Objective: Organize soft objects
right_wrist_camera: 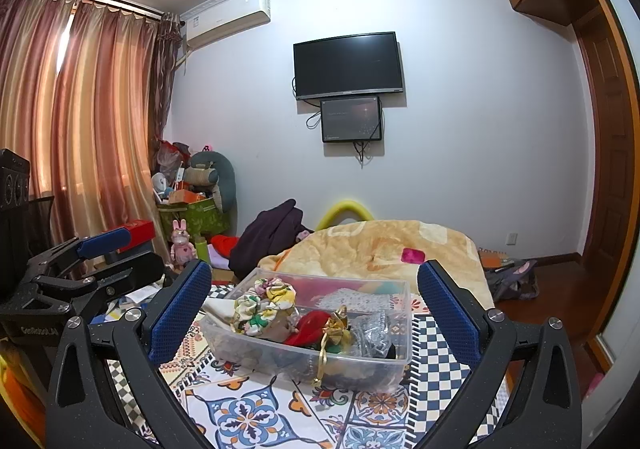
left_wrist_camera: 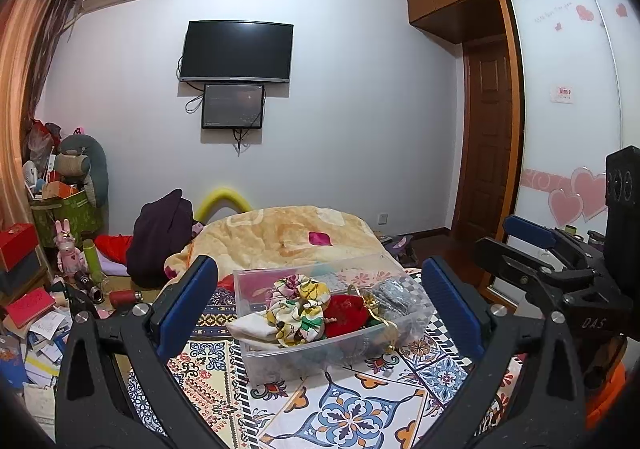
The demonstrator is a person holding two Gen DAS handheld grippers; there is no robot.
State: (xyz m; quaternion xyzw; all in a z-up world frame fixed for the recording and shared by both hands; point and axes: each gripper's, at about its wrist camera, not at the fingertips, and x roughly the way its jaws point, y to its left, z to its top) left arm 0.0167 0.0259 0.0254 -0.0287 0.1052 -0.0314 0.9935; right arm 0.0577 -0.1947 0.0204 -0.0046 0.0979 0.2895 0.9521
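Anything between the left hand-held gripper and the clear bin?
Nothing: only bare patterned bedspread lies between the open left hand-held gripper and the clear bin, shown in the left wrist view.

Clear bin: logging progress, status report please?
Left tool open, empty. Right tool open, empty. Clear bin on patterned bedspread, soft items inside. Nothing blocking.

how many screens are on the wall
2: a large black TV mounted high, and a smaller dark screen directly under it, slightly right of its centre.
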